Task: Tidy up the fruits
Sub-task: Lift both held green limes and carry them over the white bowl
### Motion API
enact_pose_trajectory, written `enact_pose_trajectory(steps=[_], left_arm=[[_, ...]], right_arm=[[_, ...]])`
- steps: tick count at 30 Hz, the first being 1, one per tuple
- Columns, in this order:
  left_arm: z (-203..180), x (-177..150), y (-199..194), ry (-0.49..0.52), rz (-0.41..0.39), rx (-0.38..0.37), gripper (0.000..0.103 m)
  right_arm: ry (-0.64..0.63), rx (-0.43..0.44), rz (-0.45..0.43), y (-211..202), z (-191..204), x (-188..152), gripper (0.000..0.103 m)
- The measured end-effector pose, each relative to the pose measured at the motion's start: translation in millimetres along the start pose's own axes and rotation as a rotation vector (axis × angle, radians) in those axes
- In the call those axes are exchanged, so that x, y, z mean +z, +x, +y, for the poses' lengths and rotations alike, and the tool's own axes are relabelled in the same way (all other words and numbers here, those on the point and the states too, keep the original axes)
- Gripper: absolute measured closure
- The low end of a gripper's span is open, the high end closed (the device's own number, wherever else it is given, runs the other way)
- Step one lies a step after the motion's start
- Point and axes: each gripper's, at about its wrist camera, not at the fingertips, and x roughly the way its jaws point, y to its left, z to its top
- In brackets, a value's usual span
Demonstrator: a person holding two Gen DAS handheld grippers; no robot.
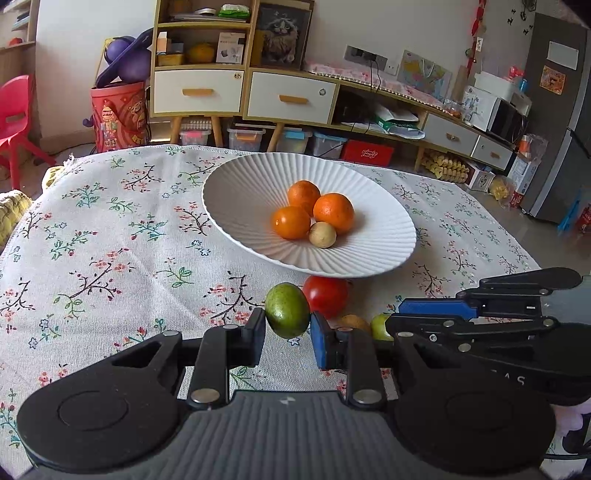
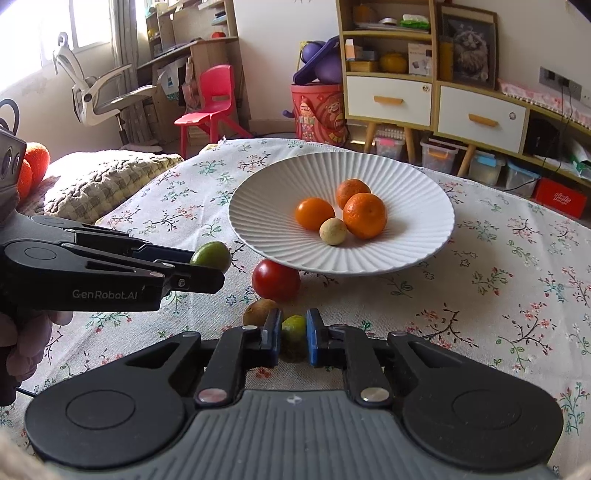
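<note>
white plate (image 1: pixel 229 206): three oranges (image 1: pixel 333 213), one pale fruit (image 1: pixel 322 235); both fingers clamp green fruits (image 1: pixel 287 310).

Soft daylight from a glaring window (image 2: pixel 55 26) up-left of the jaws, faint shadows, sharp focus, fisheye-bent edges.

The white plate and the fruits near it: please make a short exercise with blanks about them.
1. The white plate holds ____ oranges and one small pale fruit.
2. The left tool is shut on a ____ fruit.
3. The red fruit lies on the ____, not on the plate.
4. The right tool grips a small green fruit beside a ____ fruit.

Missing words: three; green; tablecloth; brown
</note>
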Motion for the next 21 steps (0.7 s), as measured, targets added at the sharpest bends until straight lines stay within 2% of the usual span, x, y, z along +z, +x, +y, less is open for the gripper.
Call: enact_pose_trajectory(steps=[2,4,5,6,11,14,21], left_arm=[[0.5,-1.2,0.5,-0.001,0.005,0.001,0.093],[0.9,-1.7,2.1,-0.004,0.011,0.003,0.094],[1.2,-2.1,2.3,-0.006,0.012,0.003,0.093],[1.4,-2.1,2.5,-0.007,0.012,0.004,0.094],[1.1,-1.8,1.8,-0.010,0.011,0.003,0.094],[1.1,-1.2,1.5,-0.012,0.012,0.003,0.094],[0.3,2.3,-3.7,-0.016,-0.001,-0.010,0.094]], right_arm=[[0.001,0.000,0.010,2.0,-0.9,-0.6,0.089],[0.011,0.001,0.016,3.8,-1.7,-2.1,0.083],[0.013,0.005,0.017,4.5,-1.6,-2.8,0.075],[0.013,0.009,0.017,5.1,-1.0,-3.1,0.074],[-0.001,0.028,0.043,8.1,3.5,-5.3,0.074],[0.000,0.022,0.052,8.8,3.6,-6.4,0.079],[0.015,0.036,0.027,-0.4,2.5,-0.5,0.080]])
